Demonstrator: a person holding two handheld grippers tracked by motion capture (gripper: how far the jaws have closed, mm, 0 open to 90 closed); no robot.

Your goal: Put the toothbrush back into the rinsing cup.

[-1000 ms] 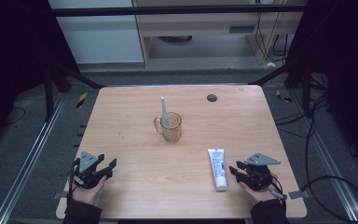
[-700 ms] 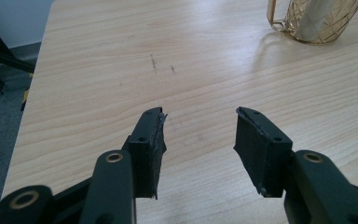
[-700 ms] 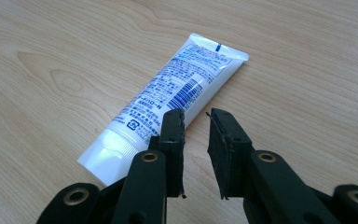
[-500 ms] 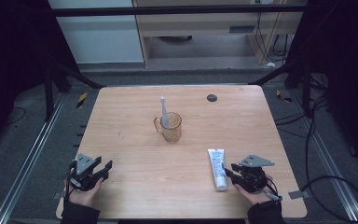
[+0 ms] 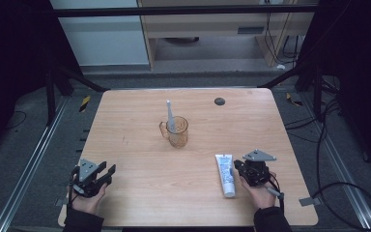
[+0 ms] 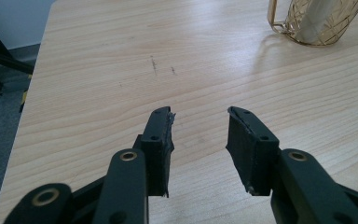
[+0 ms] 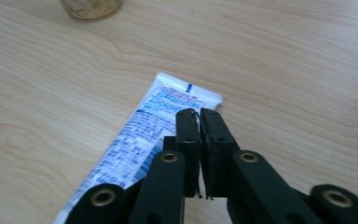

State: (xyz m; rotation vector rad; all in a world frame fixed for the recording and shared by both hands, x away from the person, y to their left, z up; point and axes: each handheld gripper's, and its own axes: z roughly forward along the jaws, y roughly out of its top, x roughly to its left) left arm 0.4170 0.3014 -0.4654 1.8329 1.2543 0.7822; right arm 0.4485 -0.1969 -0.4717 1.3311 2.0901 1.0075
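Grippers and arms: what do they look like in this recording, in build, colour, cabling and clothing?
Both are black two-jaw tools. The left gripper has flat rectangular pads on bolted arms with brass-ringed pivot holes; the right gripper is built the same. In the high view each carries a grey three-cornered plate on top, and a dark cable trails from the right one. The person wears dark sleeves.

One toothpaste tube (image 5: 225,174), one amber cup (image 5: 178,132), one toothbrush (image 5: 170,115), two grippers, one table (image 5: 125,125).
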